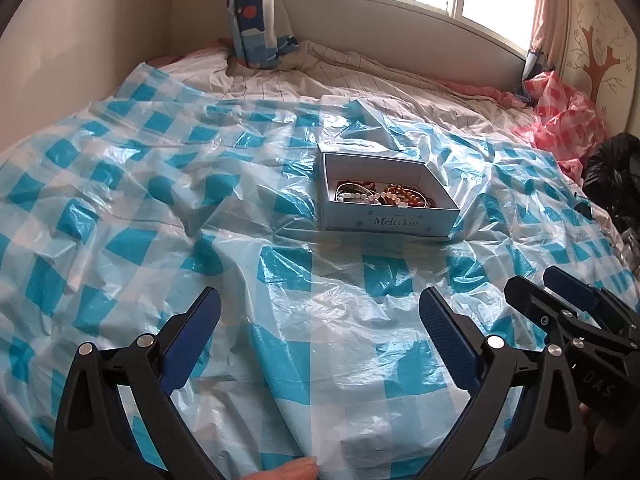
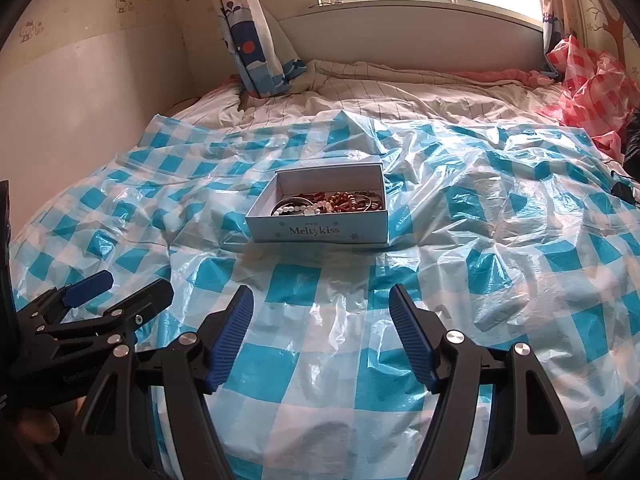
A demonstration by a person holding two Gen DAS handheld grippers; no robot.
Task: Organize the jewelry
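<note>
On blue-checked plastic sheet [image 2: 280,364] over bed: open Meltykiss box [image 2: 320,232] holding beaded bracelets [image 2: 340,202] and bangles. Left gripper [image 1: 320,312] and right gripper [image 2: 320,308] both spread wide, empty, well short of box.

Left tongs [image 1: 320,308] and right tongs [image 2: 321,304] gape wide, side by side, holding nothing.

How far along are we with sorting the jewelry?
Barely started, by the look of it. Nothing looks sorted: the bracelets lie tangled together in the open box, and none lie out on the checked plastic sheet. Nothing is in hand: the left gripper and right gripper are both open, short of the box. All of the sorting remains.
</note>
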